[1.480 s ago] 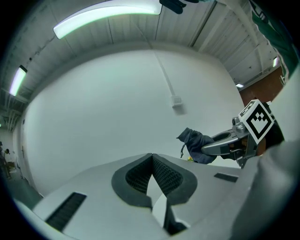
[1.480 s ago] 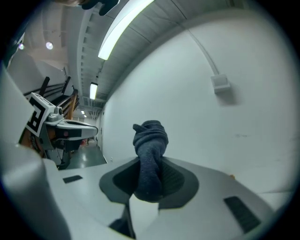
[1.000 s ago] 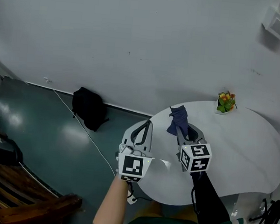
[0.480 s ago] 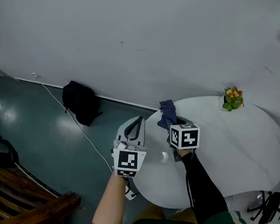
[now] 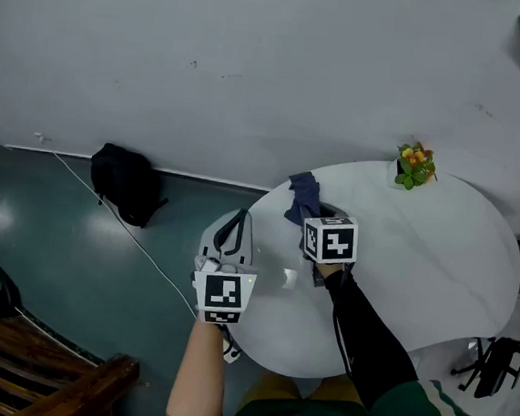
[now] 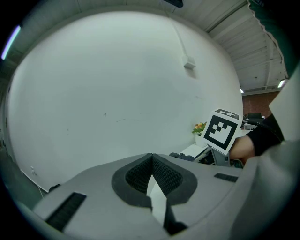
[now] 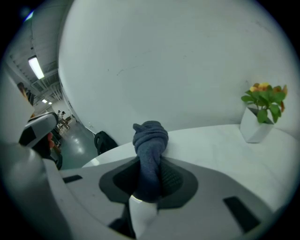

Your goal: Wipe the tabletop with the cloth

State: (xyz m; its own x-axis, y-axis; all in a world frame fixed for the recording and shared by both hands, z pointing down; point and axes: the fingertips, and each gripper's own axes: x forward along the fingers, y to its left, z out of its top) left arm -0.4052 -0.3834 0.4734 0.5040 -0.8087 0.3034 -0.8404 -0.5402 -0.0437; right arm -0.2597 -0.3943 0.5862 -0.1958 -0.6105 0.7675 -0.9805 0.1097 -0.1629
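A dark blue cloth [image 5: 301,196] is bunched into a knot and pinched in my right gripper [image 5: 311,214], which is shut on it. The cloth [image 7: 150,140] sticks out past the right gripper [image 7: 150,174] above the white round tabletop [image 5: 420,255], near the table's far left edge. Whether the cloth touches the top I cannot tell. My left gripper [image 5: 238,220] hangs at the table's left rim, over the floor. In the left gripper view the left gripper [image 6: 151,158] has its pads meeting at the tips, with nothing held.
A small potted plant [image 5: 412,166] in a white pot [image 7: 255,130] stands at the table's far edge by the white wall. A black bag [image 5: 124,180] and a white cable lie on the teal floor to the left. A wooden bench [image 5: 34,373] is at the bottom left.
My right gripper has carried the cloth left across the tabletop, away from the plant and toward the table's left edge. The left gripper has stayed by the left rim.
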